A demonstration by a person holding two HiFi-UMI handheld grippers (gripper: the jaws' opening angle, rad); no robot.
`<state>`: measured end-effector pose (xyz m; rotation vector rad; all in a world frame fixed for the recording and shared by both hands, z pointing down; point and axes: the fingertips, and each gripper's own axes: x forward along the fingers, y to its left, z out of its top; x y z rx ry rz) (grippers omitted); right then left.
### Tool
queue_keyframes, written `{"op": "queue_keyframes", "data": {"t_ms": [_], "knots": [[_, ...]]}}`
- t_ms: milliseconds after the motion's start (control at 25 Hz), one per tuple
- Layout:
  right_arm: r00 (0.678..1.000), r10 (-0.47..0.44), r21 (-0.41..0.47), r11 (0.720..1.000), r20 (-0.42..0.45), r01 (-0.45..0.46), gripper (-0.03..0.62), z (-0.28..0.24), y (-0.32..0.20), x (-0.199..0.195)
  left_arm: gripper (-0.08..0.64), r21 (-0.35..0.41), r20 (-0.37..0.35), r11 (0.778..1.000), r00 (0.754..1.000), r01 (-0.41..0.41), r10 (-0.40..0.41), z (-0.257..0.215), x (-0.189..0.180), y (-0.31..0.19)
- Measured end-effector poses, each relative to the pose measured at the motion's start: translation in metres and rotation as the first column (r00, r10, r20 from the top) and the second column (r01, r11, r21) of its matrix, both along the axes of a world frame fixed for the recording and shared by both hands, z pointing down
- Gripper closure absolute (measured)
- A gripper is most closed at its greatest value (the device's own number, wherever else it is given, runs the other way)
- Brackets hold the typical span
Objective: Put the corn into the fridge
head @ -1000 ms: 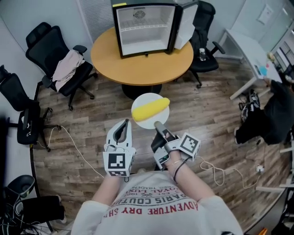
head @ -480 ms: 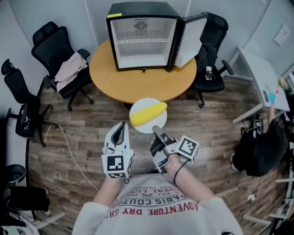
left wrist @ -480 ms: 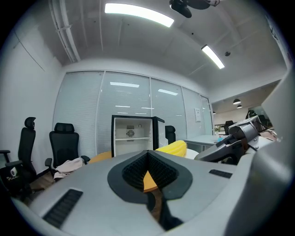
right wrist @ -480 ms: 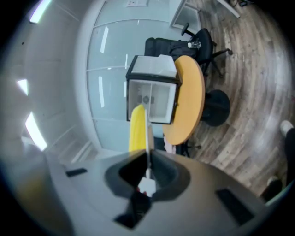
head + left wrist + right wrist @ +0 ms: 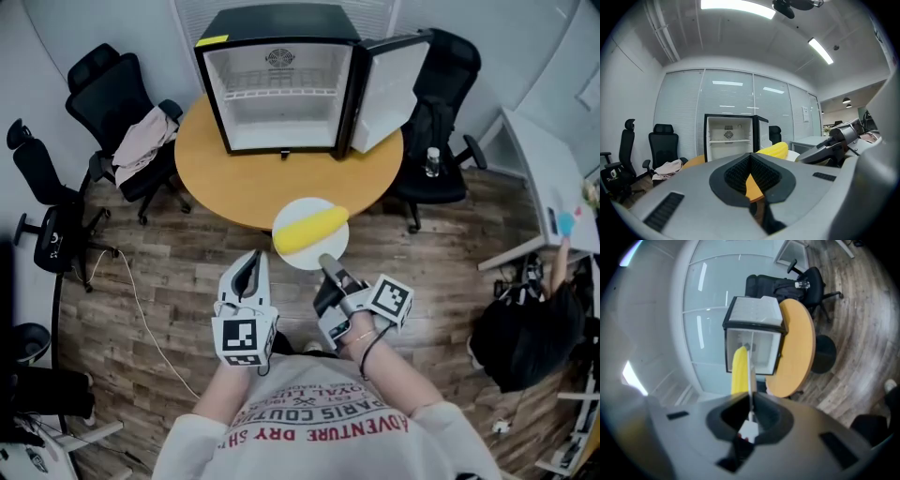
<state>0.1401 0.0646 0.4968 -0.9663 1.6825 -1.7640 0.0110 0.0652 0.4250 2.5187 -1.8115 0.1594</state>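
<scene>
Grips one white plate [image 5: 314, 208] by its near rim with the right claw [image 5: 325, 262], pads pressed tight on the rim. Shows that plate edge-on between the pads in the right gripper view. Carries one yellow corn [image 5: 310, 230] on the plate, lying crosswise on its upper face. Holds the plate in the air at the near edge of one round orange worktop [image 5: 281, 183], corn not yet in the fridge [image 5: 277, 37].

Holds the left claw [image 5: 250, 261] just beside the plate, on its left, jaws together with nothing between them. Bears two marker cubes [image 5: 239, 337], one per claw.

Faces one small black fridge standing on the worktop, white inside. Has its one door [image 5: 386, 89] swung open to the right and one wire shelf [image 5: 277, 94] across the upper part.

Counts three black chairs [image 5: 108, 84] round the worktop. Puts two at left, the nearer to the worktop draped with one heap of pale clothing [image 5: 141, 141]. Puts one at right behind the door, with one small bottle [image 5: 432, 161] at its seat. Shows one pale cable [image 5: 141, 295] trailing over the wooden floor [image 5: 187, 244].
</scene>
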Motion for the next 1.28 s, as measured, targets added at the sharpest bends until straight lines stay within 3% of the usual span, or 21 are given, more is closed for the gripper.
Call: {"op": "queue_keyframes", "data": {"t_ms": [200, 640, 1280], "knots": [[1.000, 0.005, -0.012, 1.000, 0.008, -0.005, 0.551, 0.010, -0.025, 0.010, 0.535, 0.009, 0.013, 1.000, 1.000, -0.004, 0.004, 0.004, 0.011, -0.026], [0.999, 0.045, -0.016, 0.999, -0.004, -0.045, 0.551, 0.003, -0.156, -0.002, 0.535, 0.002, 0.000, 0.997, 0.997, -0.082, 0.082, 0.005, 0.015, -0.168], [0.993, 0.114, 0.020, 0.993, 0.004, -0.114, 0.551, -0.014, -0.342, -0.061, 0.535, 0.022, 0.000, 0.994, 0.994, -0.106, 0.106, -0.004, -0.059, -0.350]]}}
